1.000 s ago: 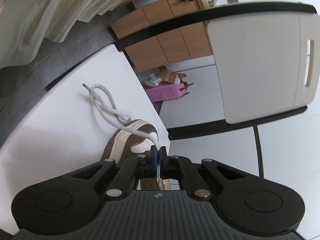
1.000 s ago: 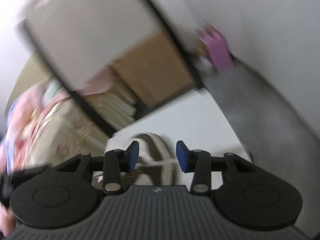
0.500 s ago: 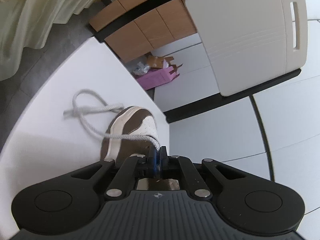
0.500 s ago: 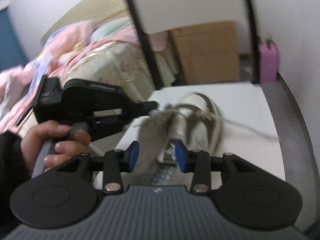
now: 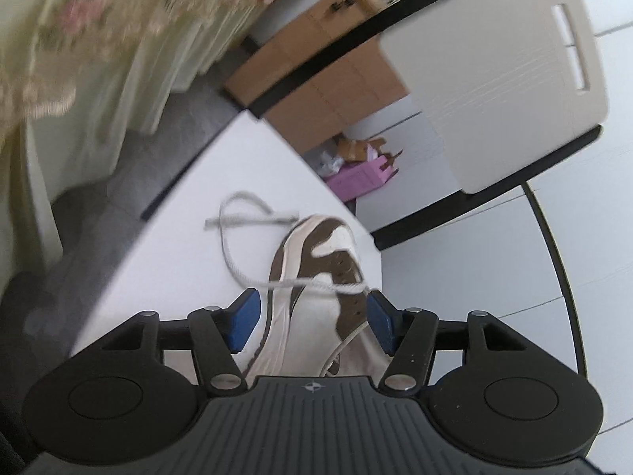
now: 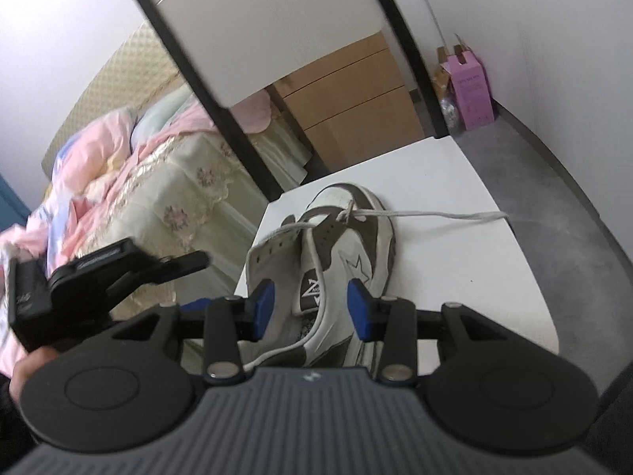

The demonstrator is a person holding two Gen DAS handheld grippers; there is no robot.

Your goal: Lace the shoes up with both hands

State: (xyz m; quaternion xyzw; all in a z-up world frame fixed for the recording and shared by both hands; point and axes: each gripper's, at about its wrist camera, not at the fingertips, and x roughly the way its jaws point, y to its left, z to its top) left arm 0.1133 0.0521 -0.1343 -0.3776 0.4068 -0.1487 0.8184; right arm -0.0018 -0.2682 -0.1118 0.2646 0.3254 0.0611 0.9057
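Observation:
A brown and white sneaker point(image 5: 316, 277) lies on a small white table point(image 5: 166, 261); it also shows in the right wrist view point(image 6: 348, 245). A white lace point(image 5: 237, 237) runs from its front eyelets and loops on the table to the left. In the right wrist view the lace point(image 6: 447, 214) trails right across the table. My left gripper point(image 5: 312, 320) is open and empty, just above the shoe's side. My right gripper point(image 6: 310, 308) is open and empty, above the tongue. The left gripper's body point(image 6: 99, 277) shows at the left of the right wrist view.
A bed with pink and floral bedding point(image 6: 130, 182) stands beside the table. A white chair back point(image 5: 506, 79), a wooden drawer unit point(image 6: 352, 103) and a pink box point(image 6: 470, 87) stand beyond. Grey floor point(image 6: 554, 206) surrounds the table edge.
My left gripper was shut on the lace and has opened, letting it go. The right gripper has swung round and now steadies over the shoe's tongue, still open.

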